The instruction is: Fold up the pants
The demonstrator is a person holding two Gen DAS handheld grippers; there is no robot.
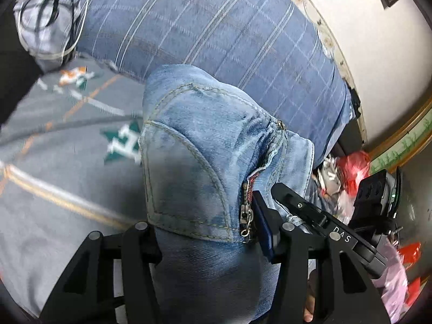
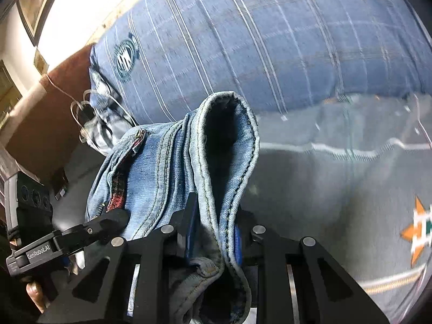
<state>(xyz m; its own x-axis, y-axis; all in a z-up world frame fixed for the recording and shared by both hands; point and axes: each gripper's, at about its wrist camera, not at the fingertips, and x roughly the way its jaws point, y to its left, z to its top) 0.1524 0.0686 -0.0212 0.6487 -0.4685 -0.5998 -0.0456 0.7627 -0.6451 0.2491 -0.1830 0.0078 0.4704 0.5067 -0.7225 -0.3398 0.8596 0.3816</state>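
Faded blue denim pants (image 1: 205, 145) hang bunched above the grey patterned bedspread (image 1: 54, 178); our left gripper (image 1: 208, 232) and right gripper (image 2: 213, 232) each pinch waistband denim, presumably lifting it to align a fold.

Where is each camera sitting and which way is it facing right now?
Left wrist: on the left gripper, looking along its fingers at the jeans it clamps; right gripper alongside.
Right wrist: on the right gripper, facing the jeans' hem; left gripper alongside.
Shared: jeans, plaid pillow, grey bedsheet.
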